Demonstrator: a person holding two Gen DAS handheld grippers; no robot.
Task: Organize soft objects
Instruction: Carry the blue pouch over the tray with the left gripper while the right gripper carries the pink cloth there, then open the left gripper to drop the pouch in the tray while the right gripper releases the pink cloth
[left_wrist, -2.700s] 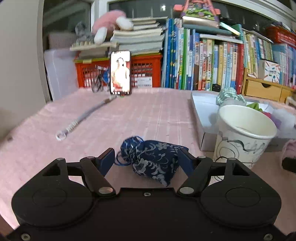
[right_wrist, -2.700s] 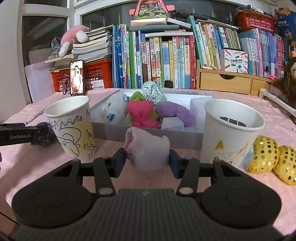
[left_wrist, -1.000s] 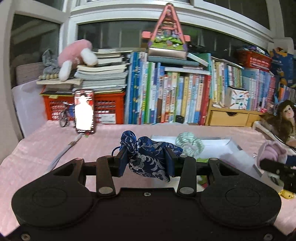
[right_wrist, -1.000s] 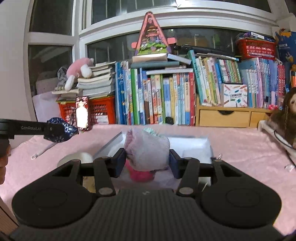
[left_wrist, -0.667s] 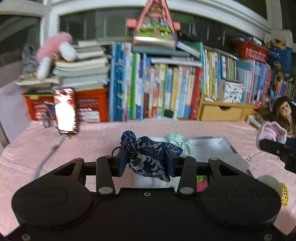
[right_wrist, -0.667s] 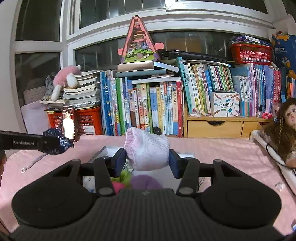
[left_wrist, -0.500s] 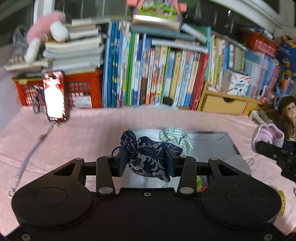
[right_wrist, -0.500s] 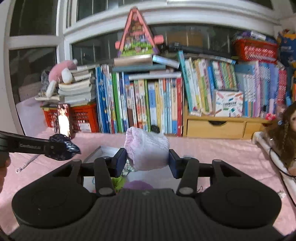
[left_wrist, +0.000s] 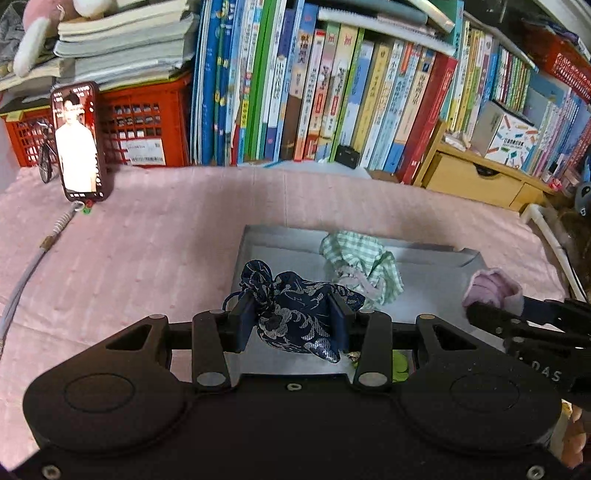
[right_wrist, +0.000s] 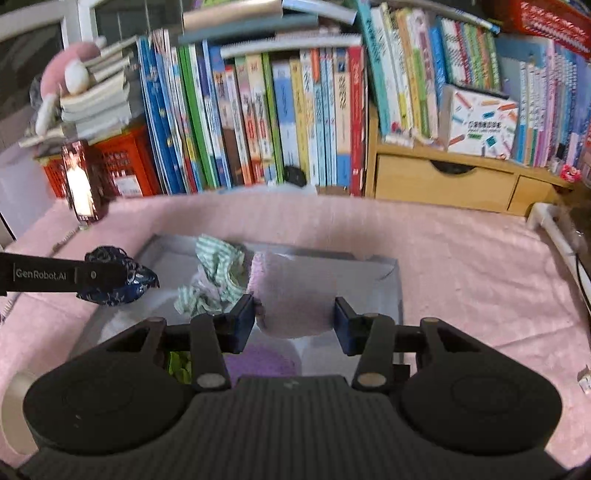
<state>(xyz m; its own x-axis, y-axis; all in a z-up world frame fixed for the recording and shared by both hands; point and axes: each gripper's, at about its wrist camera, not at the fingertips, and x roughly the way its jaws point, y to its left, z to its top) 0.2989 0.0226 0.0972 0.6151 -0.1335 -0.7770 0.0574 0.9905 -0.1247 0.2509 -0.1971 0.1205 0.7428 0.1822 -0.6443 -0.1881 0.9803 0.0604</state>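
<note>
My left gripper (left_wrist: 293, 323) is shut on a dark blue patterned pouch (left_wrist: 295, 314) and holds it above the left part of the grey box (left_wrist: 436, 254). My right gripper (right_wrist: 294, 320) is shut on a pale pink soft bundle (right_wrist: 293, 293) above the same box (right_wrist: 384, 269). A green checked cloth (left_wrist: 364, 260) lies in the box and also shows in the right wrist view (right_wrist: 216, 271). The pouch shows in the right wrist view (right_wrist: 122, 282); the pink bundle shows in the left wrist view (left_wrist: 493, 286). A purple soft item (right_wrist: 260, 363) lies under the right gripper.
A row of books (left_wrist: 332, 96) and a red crate (left_wrist: 144, 122) line the back of the pink tablecloth (left_wrist: 147, 240). A phone (left_wrist: 79, 142) stands at back left with a cord (left_wrist: 26, 269). A wooden drawer unit (right_wrist: 443, 184) stands at back right. A paper cup rim (right_wrist: 14, 391) is at lower left.
Both grippers have tilted down and moved forward over the grey box, each still holding its soft item. The box now fills more of both views.
</note>
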